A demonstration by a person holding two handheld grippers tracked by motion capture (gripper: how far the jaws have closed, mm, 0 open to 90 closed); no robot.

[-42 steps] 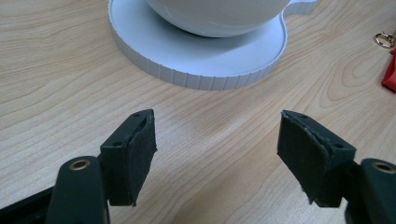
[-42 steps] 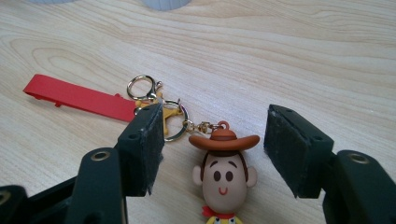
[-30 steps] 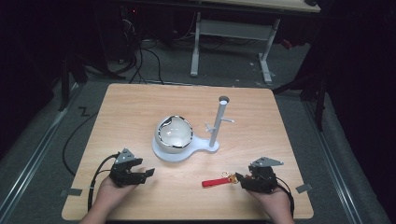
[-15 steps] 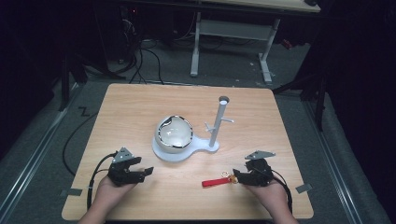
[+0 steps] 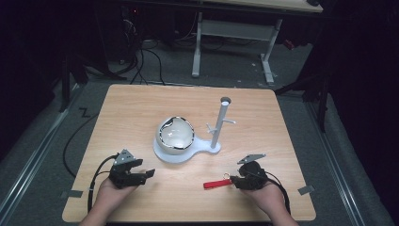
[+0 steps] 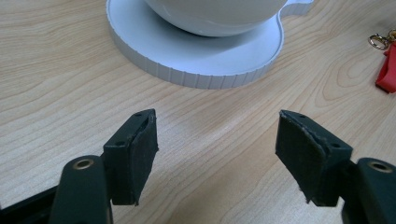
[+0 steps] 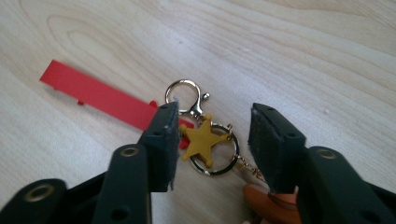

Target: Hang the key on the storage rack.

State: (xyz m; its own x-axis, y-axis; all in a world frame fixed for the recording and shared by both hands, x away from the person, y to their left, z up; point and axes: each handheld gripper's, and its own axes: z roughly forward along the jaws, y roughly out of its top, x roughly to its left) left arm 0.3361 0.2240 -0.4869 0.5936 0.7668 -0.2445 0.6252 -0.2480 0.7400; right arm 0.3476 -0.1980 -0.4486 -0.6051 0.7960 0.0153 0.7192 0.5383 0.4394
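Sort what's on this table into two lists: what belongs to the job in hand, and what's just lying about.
In the job:
- keychain with red strap and yellow star, between the right tool's closing jaws, not yet pinched

Lying about:
- white bowl on its white base
- white peg stand
- left tool, open, idle

Black tool (image 5: 147, 174) each hand, padded jaws, brass rivets, grey plate, trailing cable.
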